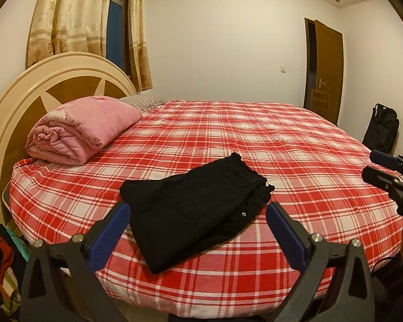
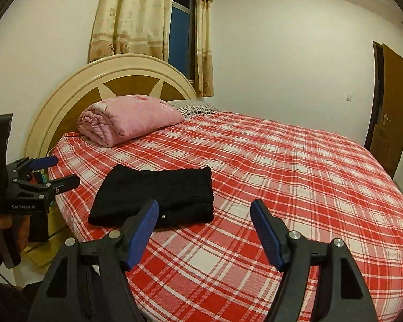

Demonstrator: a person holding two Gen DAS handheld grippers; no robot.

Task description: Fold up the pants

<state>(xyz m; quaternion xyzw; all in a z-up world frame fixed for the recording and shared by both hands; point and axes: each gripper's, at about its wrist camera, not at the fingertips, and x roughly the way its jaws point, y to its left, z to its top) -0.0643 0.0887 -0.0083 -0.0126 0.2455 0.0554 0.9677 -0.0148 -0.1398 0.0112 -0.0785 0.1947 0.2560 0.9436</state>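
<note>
- left wrist view: the black pants lie folded in a compact stack near the front edge of the plaid bed, well apart from the pink quilt at the headboard.
- your left gripper has its jaws spread wide, holding nothing, the stack showing between the blue pads without contact.
- the long axis runs from the near-left corner up to the far right, with the gathered waistband pointing away, toward the right.
- the fold looks finished to me; if you tidy it, press down flat on the top layer rather than pinching an edge, so no layer slides.
- your right gripper shows at the right edge, jaws apart, clear of the cloth.
- right wrist view: the pants sit left of centre, their long axis running left to right, ribbed waistband edge on the right.
- your right gripper is wide apart and empty, hovering short of the stack; back straight off without catching the near edge.
- the left gripper hangs off the bed's left side, jaws parted.
</note>
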